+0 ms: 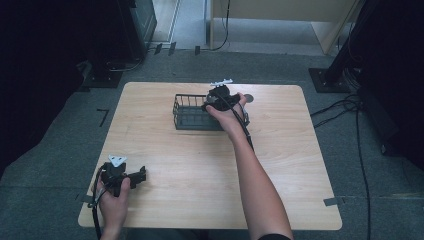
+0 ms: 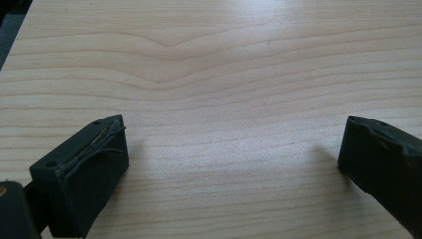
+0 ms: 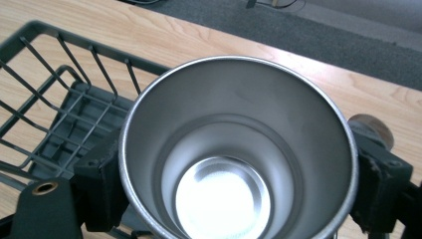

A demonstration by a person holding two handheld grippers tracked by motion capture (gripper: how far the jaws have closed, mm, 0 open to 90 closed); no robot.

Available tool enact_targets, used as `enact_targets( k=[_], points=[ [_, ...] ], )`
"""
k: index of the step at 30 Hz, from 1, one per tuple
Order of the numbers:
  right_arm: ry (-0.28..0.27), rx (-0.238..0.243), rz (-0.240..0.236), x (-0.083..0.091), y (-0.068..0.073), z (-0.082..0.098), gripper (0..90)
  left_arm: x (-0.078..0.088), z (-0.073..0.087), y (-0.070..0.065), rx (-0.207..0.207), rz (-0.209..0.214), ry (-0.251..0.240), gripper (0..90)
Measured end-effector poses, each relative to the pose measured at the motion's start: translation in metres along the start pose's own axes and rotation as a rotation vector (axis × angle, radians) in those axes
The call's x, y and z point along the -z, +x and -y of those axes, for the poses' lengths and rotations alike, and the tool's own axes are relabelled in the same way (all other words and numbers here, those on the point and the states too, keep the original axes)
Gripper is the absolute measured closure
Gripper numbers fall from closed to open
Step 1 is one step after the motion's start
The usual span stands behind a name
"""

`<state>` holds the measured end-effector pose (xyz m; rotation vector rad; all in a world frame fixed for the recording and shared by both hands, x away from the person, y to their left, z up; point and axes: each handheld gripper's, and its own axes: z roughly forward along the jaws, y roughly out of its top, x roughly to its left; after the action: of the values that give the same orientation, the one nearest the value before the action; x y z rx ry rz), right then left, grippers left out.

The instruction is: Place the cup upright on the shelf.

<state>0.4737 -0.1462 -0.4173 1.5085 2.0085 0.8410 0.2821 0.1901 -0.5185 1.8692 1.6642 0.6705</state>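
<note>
The surface [image 1: 200, 165] is a light wood top with rounded corners, standing on grey carpet [image 1: 350, 165]. A dark wire basket [image 1: 187, 117] sits on it toward twelve o'clock, and a small round dark spot [image 1: 248, 98] lies just beyond, toward one o'clock.

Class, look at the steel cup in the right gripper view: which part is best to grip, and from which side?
Grip the steel cup across its outer wall just below the rim, coming from above, as the right gripper does. The cup is upright, mouth open upward, round and handle-free, so opposite sides give each jaw an even seat.
</note>
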Motion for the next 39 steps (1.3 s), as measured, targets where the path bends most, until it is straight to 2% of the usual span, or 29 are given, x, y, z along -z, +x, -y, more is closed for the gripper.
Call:
enact_targets(
  k=[7, 22, 39],
  points=[
    [0.025, -0.014, -0.055, 0.003, -0.003, 0.001, 3.6, 0.000, 0.000, 0.000, 0.000, 0.000, 0.000, 0.0],
    [-0.024, -0.004, -0.059, 0.036, -0.012, 0.001, 2.0, 0.000, 0.000, 0.000, 0.001, 0.000, 0.000, 0.0],
    [-0.046, -0.003, -0.047, 0.060, -0.029, 0.024, 2.0, 0.000, 0.000, 0.000, 0.001, 0.000, 0.000, 0.0]
  ],
)
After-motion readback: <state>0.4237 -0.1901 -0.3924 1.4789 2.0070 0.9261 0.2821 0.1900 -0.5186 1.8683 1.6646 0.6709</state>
